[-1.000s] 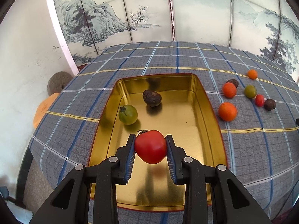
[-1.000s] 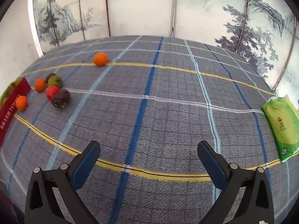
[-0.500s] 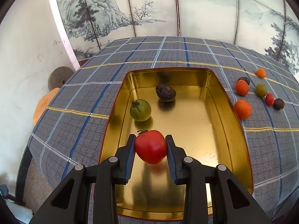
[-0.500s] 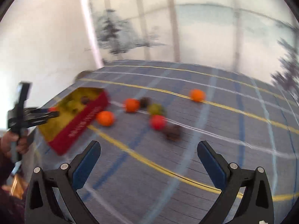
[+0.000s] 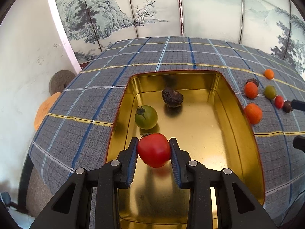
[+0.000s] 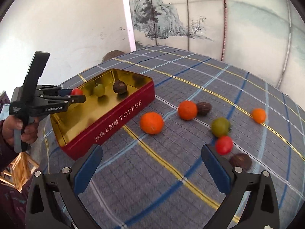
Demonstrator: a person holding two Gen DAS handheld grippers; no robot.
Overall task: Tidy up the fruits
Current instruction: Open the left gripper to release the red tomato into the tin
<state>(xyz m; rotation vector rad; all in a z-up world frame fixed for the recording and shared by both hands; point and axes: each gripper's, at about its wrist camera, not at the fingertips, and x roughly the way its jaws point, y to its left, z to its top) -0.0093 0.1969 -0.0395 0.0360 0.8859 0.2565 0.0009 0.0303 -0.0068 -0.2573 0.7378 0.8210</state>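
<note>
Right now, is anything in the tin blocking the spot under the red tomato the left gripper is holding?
Nothing visible. The red tomato hangs over bare gold floor of the tin; the green tomato and the dark wrinkled fruit lie farther back.

The left wrist camera is looking steeply down along the left tool (image 5: pixel 154 149), very near above the tin (image 5: pixel 238 114). The right wrist camera is looking from farther away, across the desk (image 6: pixel 190 87) toward the left side. Both views are sharing the tin (image 6: pixel 118 114) and the loose fruits (image 6: pixel 152 123) beside it.
</note>
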